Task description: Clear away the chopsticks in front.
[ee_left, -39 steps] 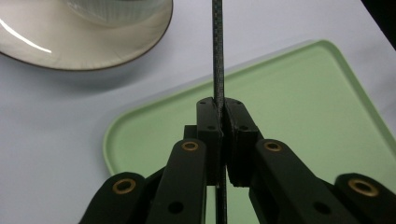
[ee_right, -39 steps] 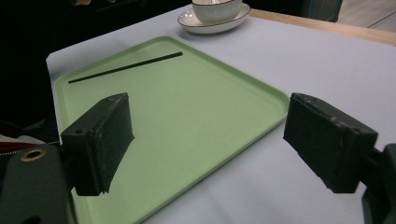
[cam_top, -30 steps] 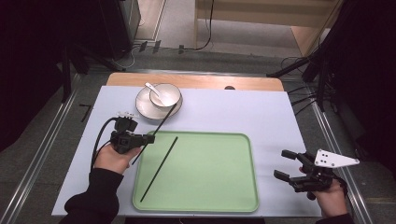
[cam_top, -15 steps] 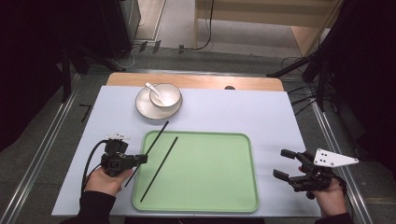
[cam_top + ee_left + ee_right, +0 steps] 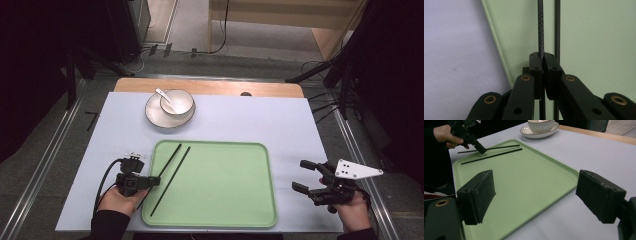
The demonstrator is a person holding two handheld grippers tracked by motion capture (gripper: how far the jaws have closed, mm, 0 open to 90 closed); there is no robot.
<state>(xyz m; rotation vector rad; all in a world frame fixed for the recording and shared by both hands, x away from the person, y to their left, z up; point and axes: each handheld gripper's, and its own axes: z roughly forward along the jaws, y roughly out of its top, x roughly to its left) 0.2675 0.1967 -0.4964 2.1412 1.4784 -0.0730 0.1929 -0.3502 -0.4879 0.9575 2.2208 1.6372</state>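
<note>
My left gripper [image 5: 156,180] is pinched tight on a thin black carbon-weave chopstick [image 5: 540,32], pads pressed together on it low over the left edge of the flat light-green plastic tray [image 5: 225,200]. The held chopstick [image 5: 167,160] runs diagonally up and away from the jaws over the tray's left part. A second thin black chopstick [image 5: 171,180] lies flat on the tray just beside it, roughly parallel, close but apart in the left gripper view [image 5: 557,30]. My right gripper [image 5: 306,181] sits off the tray's right edge over the pale lilac table cover [image 5: 260,120], jaws spread wide, nothing between them. Far side of the table: a white ribbed ceramic bowl [image 5: 176,102] on a white saucer [image 5: 153,114], with a white spoon [image 5: 164,96] in the bowl.
</note>
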